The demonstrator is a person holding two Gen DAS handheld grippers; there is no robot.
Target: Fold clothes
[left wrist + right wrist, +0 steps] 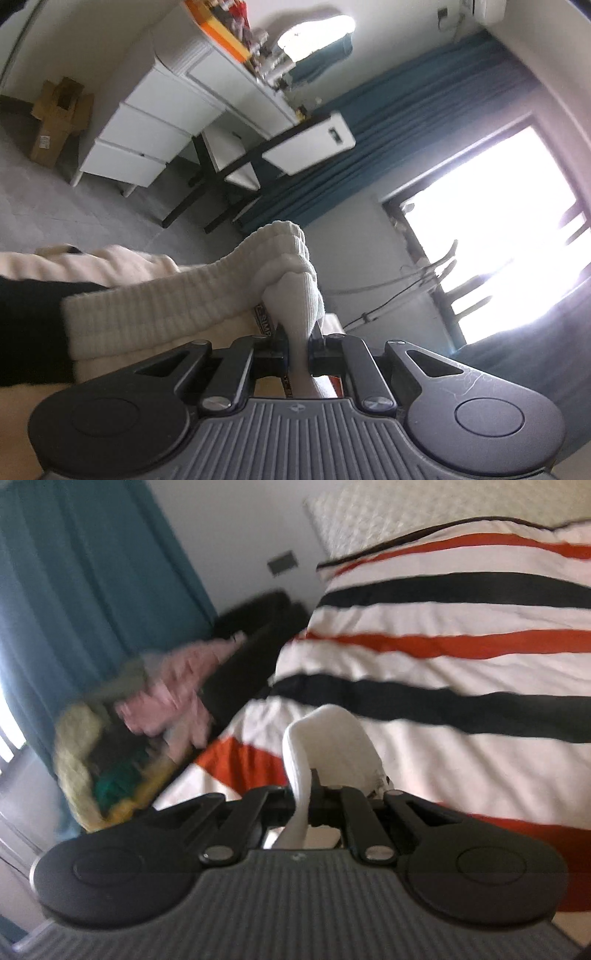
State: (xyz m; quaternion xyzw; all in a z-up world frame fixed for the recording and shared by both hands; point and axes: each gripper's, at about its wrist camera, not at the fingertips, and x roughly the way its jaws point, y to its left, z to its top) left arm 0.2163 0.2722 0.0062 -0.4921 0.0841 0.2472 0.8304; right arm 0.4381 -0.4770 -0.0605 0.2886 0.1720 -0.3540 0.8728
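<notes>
My left gripper (298, 345) is shut on a cream-white ribbed sock (184, 302). The sock's bunched end sticks up between the jaws and its ribbed length stretches away to the left, lifted in the air. My right gripper (308, 801) is shut on a fold of white knit fabric (328, 746), which loops up above the jaws over the bed. I cannot tell whether both grippers hold the same piece.
A striped bedcover (461, 657) in white, red and black fills the right wrist view. A blurred heap of pink and yellow clothes (147, 716) lies to its left by a teal curtain (74, 590). The left wrist view shows a white drawer desk (155, 129), a chair (229, 162) and a bright window (498, 229).
</notes>
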